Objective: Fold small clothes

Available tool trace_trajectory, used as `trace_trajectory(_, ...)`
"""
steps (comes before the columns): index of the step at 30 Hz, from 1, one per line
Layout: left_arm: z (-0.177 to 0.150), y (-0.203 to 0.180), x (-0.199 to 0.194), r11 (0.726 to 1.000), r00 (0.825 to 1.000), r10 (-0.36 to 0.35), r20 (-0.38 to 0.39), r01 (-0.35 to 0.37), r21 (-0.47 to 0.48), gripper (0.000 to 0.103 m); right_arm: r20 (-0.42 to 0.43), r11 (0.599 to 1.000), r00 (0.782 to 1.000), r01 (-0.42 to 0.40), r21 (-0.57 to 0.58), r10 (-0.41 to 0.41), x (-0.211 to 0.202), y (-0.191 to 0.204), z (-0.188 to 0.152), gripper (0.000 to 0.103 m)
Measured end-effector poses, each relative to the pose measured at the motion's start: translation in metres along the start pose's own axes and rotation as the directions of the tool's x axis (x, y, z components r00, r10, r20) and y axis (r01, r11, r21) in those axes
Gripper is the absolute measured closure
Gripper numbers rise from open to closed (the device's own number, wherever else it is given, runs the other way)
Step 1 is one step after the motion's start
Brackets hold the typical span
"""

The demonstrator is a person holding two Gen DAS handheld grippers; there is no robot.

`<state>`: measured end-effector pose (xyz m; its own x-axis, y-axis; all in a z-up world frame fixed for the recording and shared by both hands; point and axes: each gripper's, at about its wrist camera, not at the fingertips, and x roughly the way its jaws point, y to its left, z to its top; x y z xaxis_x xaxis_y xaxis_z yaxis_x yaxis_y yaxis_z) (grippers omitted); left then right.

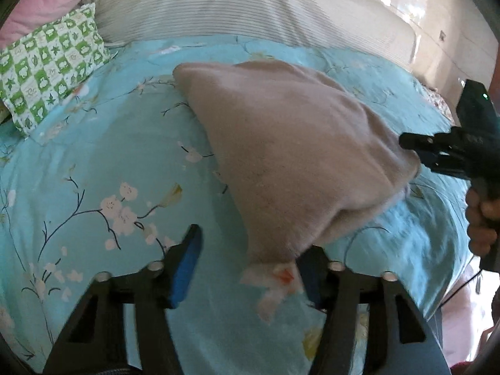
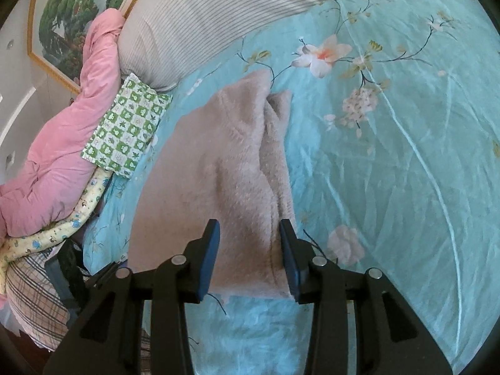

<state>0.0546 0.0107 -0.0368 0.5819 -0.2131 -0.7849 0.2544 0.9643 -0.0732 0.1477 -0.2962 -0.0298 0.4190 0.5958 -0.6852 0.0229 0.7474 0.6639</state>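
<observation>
The pale pink fleece garment [image 1: 290, 156] lies on the turquoise floral bedspread [image 1: 93, 162], occupying the centre of the left wrist view and running from upper centre to the lower centre-right. In the right wrist view the same garment [image 2: 225, 168] fills the middle of the frame, with a folded layer along its right edge.

Left gripper [image 1: 250, 268]: jaws apart. The blue-padded fingers [image 1: 187, 265] stand at the bottom of the frame; the garment's lower corner hangs between them, close to the right finger. Pad contact cannot be confirmed because of blur.

Right gripper [image 2: 248, 259]: jaws apart, with the garment's near edge between the two pads and a gap visible on each side. In the left wrist view this gripper [image 1: 415, 153] appears at the right edge, held by a hand [image 1: 481, 222], with its tips at the garment's right corner.

A green-and-white checked cushion [image 1: 53, 72] rests at the upper left, beside a pink quilt [image 2: 56, 143] and a grey striped pillow [image 1: 200, 6].
</observation>
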Motion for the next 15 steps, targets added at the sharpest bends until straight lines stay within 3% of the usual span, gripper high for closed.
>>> trace_trajectory(3, -0.001, 0.009, 0.007, 0.999, 1.0, -0.013, -0.019, 0.012, -0.045, 0.077, -0.006, 1.0, 1.0, 0.002, -0.005, -0.002, 0.002, 0.002, -0.003, 0.063)
trace_trajectory(4, -0.001, 0.013, 0.007, 0.998, 0.999, -0.026, -0.021, 0.025, -0.064, 0.077, -0.009, 1.0, 1.0, 0.0, -0.01, 0.0, 0.003, 0.003, -0.005, 0.063)
trace_trajectory(6, -0.002, 0.019, 0.004, 0.993, 0.999, -0.042, -0.02, 0.04, -0.108, 0.075, -0.015, 1.0, 1.0, 0.003, -0.024, -0.004, 0.005, 0.006, -0.006, 0.063)
trace_trajectory(9, 0.0, 0.013, 0.001, 0.994, 0.999, -0.028, -0.016, 0.027, -0.105, 0.06, -0.017, 0.999, 1.0, 0.01, -0.045, -0.011, 0.006, 0.01, -0.009, 0.061)
trace_trajectory(12, 0.003, 0.006, 0.006, 0.994, 1.0, 0.007, -0.014, -0.009, -0.111, 0.061, -0.011, 0.999, 1.0, 0.0, -0.043, 0.0, 0.005, 0.01, -0.009, 0.061)
trace_trajectory(15, 0.004, 0.002, 0.014, 0.993, 1.0, 0.016, -0.023, -0.018, -0.115, 0.085, -0.009, 0.999, 1.0, -0.003, -0.047, 0.002, 0.005, 0.009, -0.008, 0.061)
